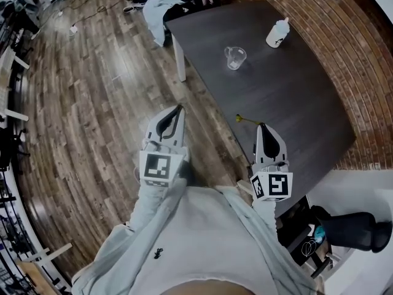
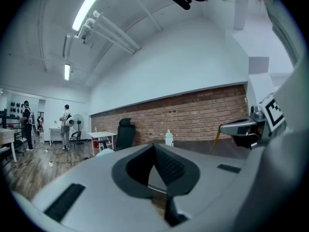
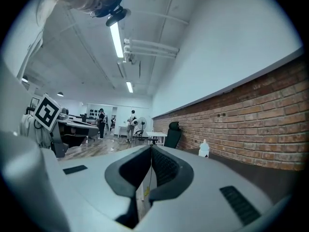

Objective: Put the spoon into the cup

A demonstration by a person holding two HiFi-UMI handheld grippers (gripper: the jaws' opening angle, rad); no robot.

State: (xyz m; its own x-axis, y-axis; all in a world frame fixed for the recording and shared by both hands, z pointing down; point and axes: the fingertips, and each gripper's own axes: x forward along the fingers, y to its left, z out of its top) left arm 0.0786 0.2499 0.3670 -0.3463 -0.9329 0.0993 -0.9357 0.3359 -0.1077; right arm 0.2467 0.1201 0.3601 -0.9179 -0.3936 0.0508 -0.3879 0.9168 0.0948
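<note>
A clear glass cup stands on the dark table, far ahead of both grippers. My right gripper is over the table's near edge, shut on a thin yellow spoon that sticks out to the left from its tips. The same spoon shows as a thin sliver between the closed jaws in the right gripper view, and as a slanting yellow stick in the left gripper view. My left gripper hovers over the wooden floor left of the table, jaws together, holding nothing. The cup is hidden in both gripper views.
A white bottle stands on the table beyond the cup, near the brick wall. A chair draped with pale cloth sits at the table's far left corner. A black office chair and people stand further back.
</note>
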